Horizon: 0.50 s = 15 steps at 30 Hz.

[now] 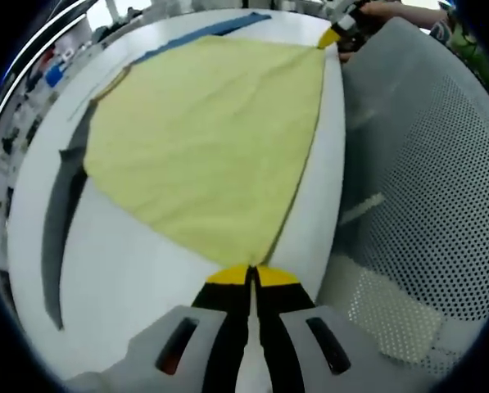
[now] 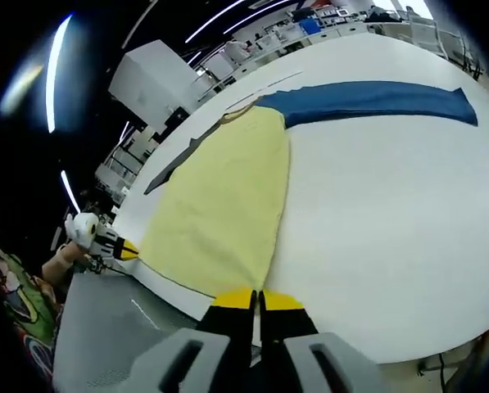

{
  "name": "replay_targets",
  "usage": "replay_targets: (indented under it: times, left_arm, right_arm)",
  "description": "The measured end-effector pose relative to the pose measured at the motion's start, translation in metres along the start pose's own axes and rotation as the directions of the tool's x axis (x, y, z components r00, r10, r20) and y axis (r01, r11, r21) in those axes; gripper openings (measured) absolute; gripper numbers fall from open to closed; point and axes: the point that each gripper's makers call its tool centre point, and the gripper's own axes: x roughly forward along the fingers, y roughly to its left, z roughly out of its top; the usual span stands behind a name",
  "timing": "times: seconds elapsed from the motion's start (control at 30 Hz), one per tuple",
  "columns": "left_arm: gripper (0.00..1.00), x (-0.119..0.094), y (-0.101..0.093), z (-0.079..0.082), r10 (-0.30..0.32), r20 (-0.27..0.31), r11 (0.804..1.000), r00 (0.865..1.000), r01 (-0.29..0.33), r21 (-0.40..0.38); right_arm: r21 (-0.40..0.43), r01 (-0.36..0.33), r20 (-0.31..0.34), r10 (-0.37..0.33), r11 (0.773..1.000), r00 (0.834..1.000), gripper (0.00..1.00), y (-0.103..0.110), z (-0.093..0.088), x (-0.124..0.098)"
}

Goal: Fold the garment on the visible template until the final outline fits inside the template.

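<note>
Pale yellow garment (image 1: 207, 139) spread flat across a white bench (image 1: 138, 270), taking up most of the near half. In the left gripper view, left gripper (image 1: 251, 277) at the bottom, yellow-tipped jaws pressed together on one pointed corner of the cloth, right at the bench edge. Far along that same edge, right gripper (image 1: 330, 36) pinching the other corner, a hand (image 1: 391, 10) behind it. Cloth edge between the two corners stretched in a long, slightly curved line just inside the bench rim. Dark blue template strip (image 1: 211, 29) showing past the far side of the garment, touching or slipping under it; a dark grey band (image 1: 64, 213) running along the bench on the left, partly under the cloth. Grey perforated surface (image 1: 424, 180) beside the bench on the right.

In the right gripper view, right gripper (image 2: 259, 300) at the bottom, jaws closed on a corner of the garment (image 2: 224, 205) near the bench (image 2: 391, 229) edge. Cloth running away from it as a long narrow shape toward the blue strip (image 2: 375, 100), which lies across the far part of the bench. Left gripper (image 2: 123, 248) at the left, clamped on the other corner at the bench rim, held by a hand (image 2: 64, 260). Shelves and clutter in the background, too small to make out.
</note>
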Motion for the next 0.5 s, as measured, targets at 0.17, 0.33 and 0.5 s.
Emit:
replay_targets:
  times: [0.17,0.33,0.5]
  left_arm:
    - [0.0,0.0004,-0.0001,0.0003,-0.002,0.005,1.0,1.0,0.002,-0.004]
    - [0.0,0.0009,-0.0001,0.0007,-0.001,0.013,1.0,1.0,0.001,0.002]
    - [0.0,-0.0001,-0.0005,-0.0004,0.01,0.046,1.0,0.999,-0.01,-0.003]
  right_arm:
    - [-0.018,0.008,-0.007,-0.009,1.0,1.0,0.0,-0.0026,-0.0004,0.0016]
    - [-0.026,0.012,-0.012,-0.012,1.0,1.0,0.0,-0.0042,-0.0011,0.003]
    - [-0.073,0.012,0.0,-0.012,0.997,1.0,0.0,-0.003,-0.0011,0.0031]
